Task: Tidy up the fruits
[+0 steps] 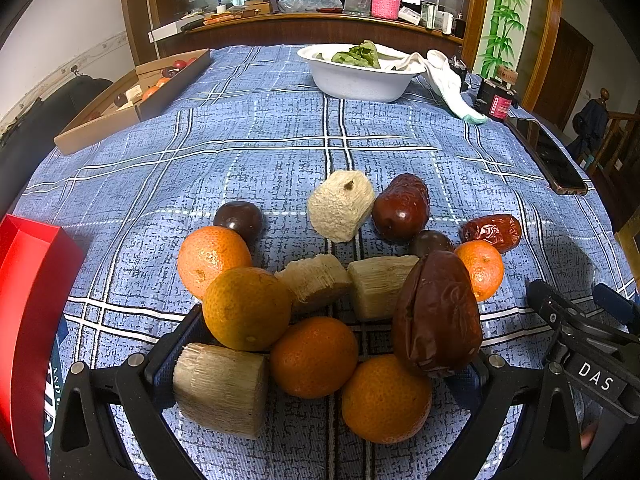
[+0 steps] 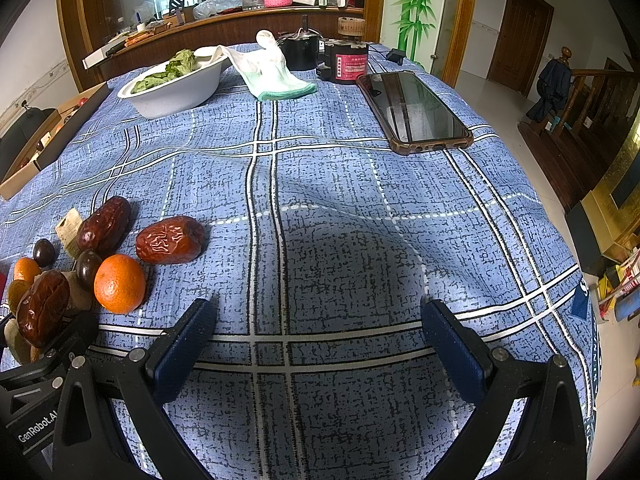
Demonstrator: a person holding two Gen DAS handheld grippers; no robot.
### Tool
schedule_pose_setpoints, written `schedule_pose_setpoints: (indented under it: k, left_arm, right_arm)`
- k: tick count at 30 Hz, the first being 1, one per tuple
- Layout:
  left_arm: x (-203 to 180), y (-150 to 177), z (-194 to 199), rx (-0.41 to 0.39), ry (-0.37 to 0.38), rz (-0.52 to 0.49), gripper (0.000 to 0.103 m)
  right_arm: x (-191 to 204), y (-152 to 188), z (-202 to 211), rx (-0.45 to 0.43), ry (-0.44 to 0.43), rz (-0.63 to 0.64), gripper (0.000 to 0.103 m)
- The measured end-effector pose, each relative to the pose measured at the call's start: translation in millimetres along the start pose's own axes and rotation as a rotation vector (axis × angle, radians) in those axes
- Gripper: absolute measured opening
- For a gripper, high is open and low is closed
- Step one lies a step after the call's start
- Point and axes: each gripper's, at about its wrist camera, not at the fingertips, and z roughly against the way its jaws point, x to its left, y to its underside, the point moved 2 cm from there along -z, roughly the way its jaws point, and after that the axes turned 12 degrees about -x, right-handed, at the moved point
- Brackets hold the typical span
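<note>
Bench (image 2: 340,200) is covered by a blue plaid cloth. A cardboard box (image 1: 132,100) is set along its far left edge, with small fruits seen inside. A red box (image 1: 28,300) is seen at the near left edge. A white bowl (image 1: 360,76) holding green leaves is placed at the far side, with a white cloth (image 2: 276,72) draped beside it. A phone (image 2: 412,110) in a brown case is laid face up near the right edge.

Fruit pile (image 1: 332,292) is gathered on the cloth at near centre-left. Noted in it: five oranges, four pale fibrous cane pieces, three red dates and two dark round fruits. One orange (image 2: 119,283) and one wrinkled date (image 2: 170,240) are found on the pile's right edge.

Left gripper (image 1: 320,372) is held spread wide, low over the pile; an orange (image 1: 314,356) is framed between its fingers, with a cane piece (image 1: 220,388) and a large date (image 1: 438,314) seen in front of the blue pads. Contact cannot be told.

Right gripper (image 2: 320,344) is held spread wide over bare cloth, just right of the pile, nothing between its fingers.
</note>
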Motion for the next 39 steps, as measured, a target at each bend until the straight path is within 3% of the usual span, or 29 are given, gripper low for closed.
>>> schedule_pose_setpoints:
  k: [15, 21, 25, 28, 32, 39]
  left_arm:
    - [-1.3, -12.7, -15.8, 0.006, -0.023, 0.031, 0.102]
    - [-2.2, -23.0, -25.1, 0.193, 0.032, -0.021, 0.102]
    - [-5.0, -26.0, -28.9, 0.245, 0.017, -0.012, 0.102]
    - [-7.1, -24.3, -27.5, 0.253, 0.001, 0.0, 0.102]
    - [-10.8, -23.5, -27.2, 0.275, 0.033, -0.043, 0.102]
    - [-8.7, -15.2, -18.6, 0.236, 0.054, -0.055, 0.102]
  right_arm:
    - [0.4, 0.0, 0.0, 0.0, 0.0, 0.0, 0.103]
    - [0.0, 0.0, 0.0, 0.0, 0.0, 0.0, 0.103]
    - [-0.4, 0.1, -0.1, 0.0, 0.0, 0.0, 0.103]
    - [-0.3, 0.1, -0.1, 0.0, 0.0, 0.0, 0.103]
    - [-0.3, 0.1, -0.1, 0.0, 0.0, 0.0, 0.103]
    - [-0.1, 0.0, 0.0, 0.0, 0.0, 0.0, 0.103]
